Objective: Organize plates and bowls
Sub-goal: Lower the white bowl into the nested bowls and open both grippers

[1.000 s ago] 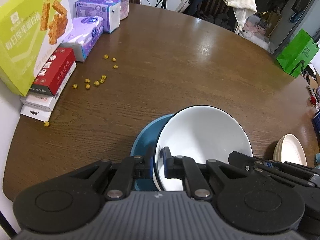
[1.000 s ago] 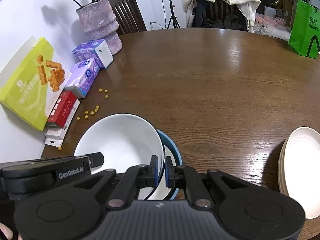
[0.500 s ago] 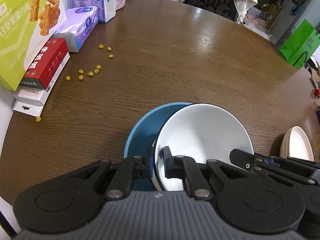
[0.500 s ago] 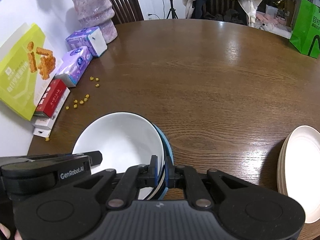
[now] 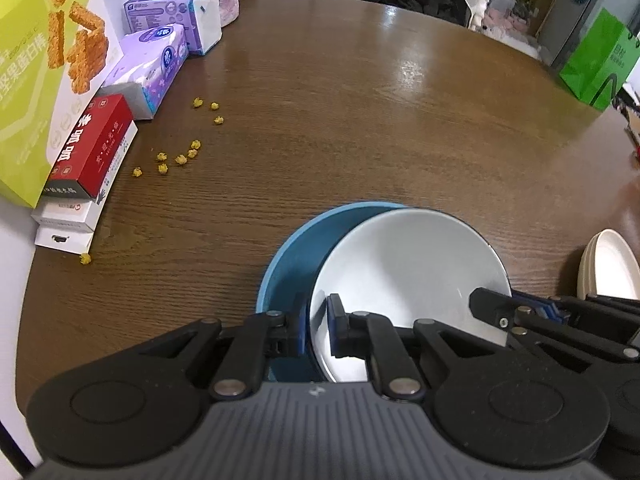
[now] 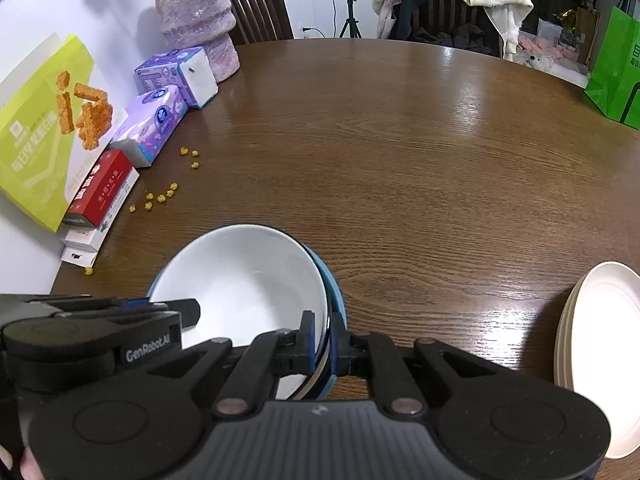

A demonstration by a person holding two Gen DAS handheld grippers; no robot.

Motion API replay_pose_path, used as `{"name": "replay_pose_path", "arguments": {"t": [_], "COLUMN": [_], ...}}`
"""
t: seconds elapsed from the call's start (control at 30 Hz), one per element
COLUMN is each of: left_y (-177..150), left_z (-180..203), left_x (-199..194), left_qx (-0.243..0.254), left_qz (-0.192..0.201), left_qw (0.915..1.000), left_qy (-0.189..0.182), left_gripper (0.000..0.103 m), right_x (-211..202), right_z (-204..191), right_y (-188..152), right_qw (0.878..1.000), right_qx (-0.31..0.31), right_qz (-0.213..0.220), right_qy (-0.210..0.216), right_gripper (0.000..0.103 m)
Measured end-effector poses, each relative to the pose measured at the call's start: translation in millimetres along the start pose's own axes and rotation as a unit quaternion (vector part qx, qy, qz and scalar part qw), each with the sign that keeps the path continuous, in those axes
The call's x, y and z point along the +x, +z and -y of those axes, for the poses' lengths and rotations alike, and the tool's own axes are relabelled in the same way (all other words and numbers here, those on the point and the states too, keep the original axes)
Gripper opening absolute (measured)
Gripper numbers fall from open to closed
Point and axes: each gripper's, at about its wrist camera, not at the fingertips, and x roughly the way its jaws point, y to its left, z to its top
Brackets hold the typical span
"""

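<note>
Left wrist view: the left gripper (image 5: pixel 316 330) has its jaws pinching the near left rim of the white bowl (image 5: pixel 412 268). The white bowl sits tipped inside the blue bowl (image 5: pixel 292 256), more to the right side than the middle. Both are on the brown counter (image 5: pixel 360 120). The right gripper (image 5: pixel 540 320) comes in from the right. A stack of cream plates (image 5: pixel 612 264) sits near the right edge. Little yellow crumbs (image 5: pixel 180 158) lie by the boxes (image 5: pixel 92 148).

Right wrist view: the right gripper (image 6: pixel 322 346) has its jaws pinching the white bowl (image 6: pixel 248 280) rim, and it looks like the blue bowl (image 6: pixel 334 296) rim is caught in there too. The left gripper (image 6: pixel 120 320) is on the other side. The plates (image 6: pixel 600 328) are well apart, off to the right.

The white bowl is not level. If one side lets go first, it could slide, bang the blue bowl, or chip. If both rims are squeezed, pulling away could drag both bowls.
</note>
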Motion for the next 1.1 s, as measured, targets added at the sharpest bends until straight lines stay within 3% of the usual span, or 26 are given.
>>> {"name": "replay_pose_path", "arguments": {"t": [0.67,0.73,0.77,0.8,0.9,0.93,1.1], "left_y": [-2,-2,-2,-2,-2,-2,-5], "left_z": [-7,-7,-9,-10,-14,-16,-25], "left_x": [-5,-11,-14,-17,-26,-29,-49], "left_qx": [-0.011,-0.010,-0.011,-0.012,-0.014,-0.016,-0.016], "left_qz": [0.005,0.013,0.017,0.022,0.038,0.042,0.080], "left_qw": [0.9998,0.9998,0.9997,0.9996,0.9991,0.9989,0.9965], "left_qy": [-0.013,-0.012,-0.013,-0.013,-0.013,-0.014,-0.019], "left_gripper": [0.012,0.018,0.028,0.039,0.049,0.053,0.090], "right_x": [-6,-13,-17,-21,-33,-36,-49], "right_z": [2,5,6,7,10,12,22], "right_y": [1,3,3,4,3,2,-7], "right_qw": [1.000,1.000,0.999,0.999,0.998,0.998,0.997], "right_qx": [-0.001,0.003,0.004,0.004,0.009,0.011,0.029], "right_qz": [0.007,0.018,0.024,0.030,0.049,0.054,0.073], "right_qy": [0.012,0.024,0.028,0.029,0.030,0.031,0.025], "right_gripper": [0.011,0.012,0.013,0.018,0.036,0.038,0.064]}}
